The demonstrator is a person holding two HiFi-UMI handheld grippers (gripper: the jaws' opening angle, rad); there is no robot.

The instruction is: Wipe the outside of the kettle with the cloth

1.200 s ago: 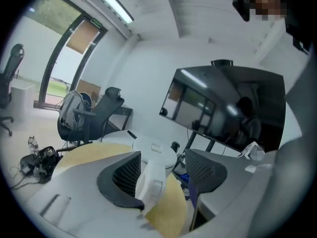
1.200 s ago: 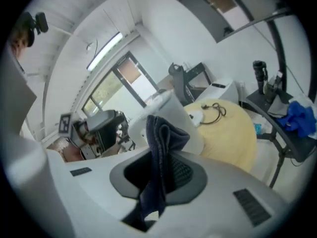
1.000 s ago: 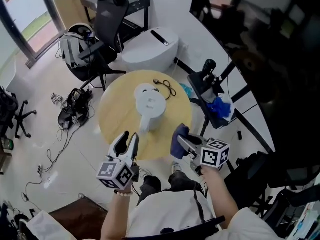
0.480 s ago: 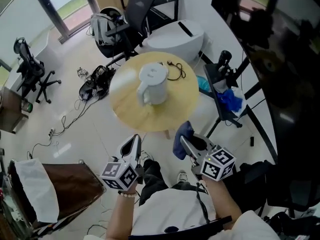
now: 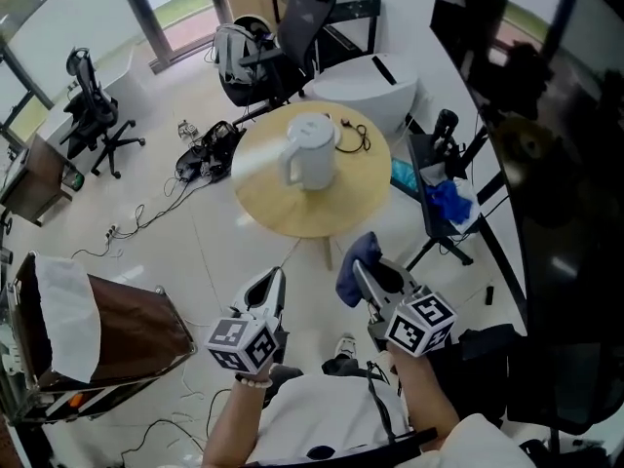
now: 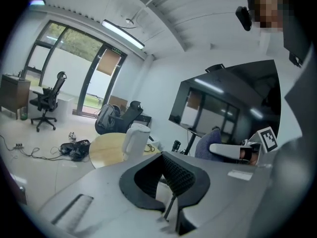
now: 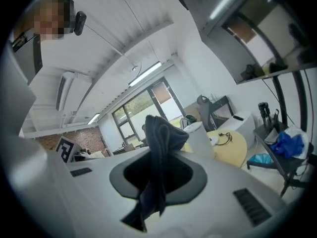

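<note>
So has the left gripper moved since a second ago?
Yes. The left gripper has pulled back from the round table: it overlapped the table's near edge before, and now bare floor lies between them.

Right hand-held gripper [image 7: 158, 175], jaws closed on a dark blue cloth [image 7: 159, 138] that stands up between them. Beyond it, a white kettle [image 7: 198, 139] stands on a round wooden counter [image 7: 234, 148].

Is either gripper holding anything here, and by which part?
The right gripper holds the dark blue cloth, clamped across its bunched middle; the left gripper is shut and empty.
</note>
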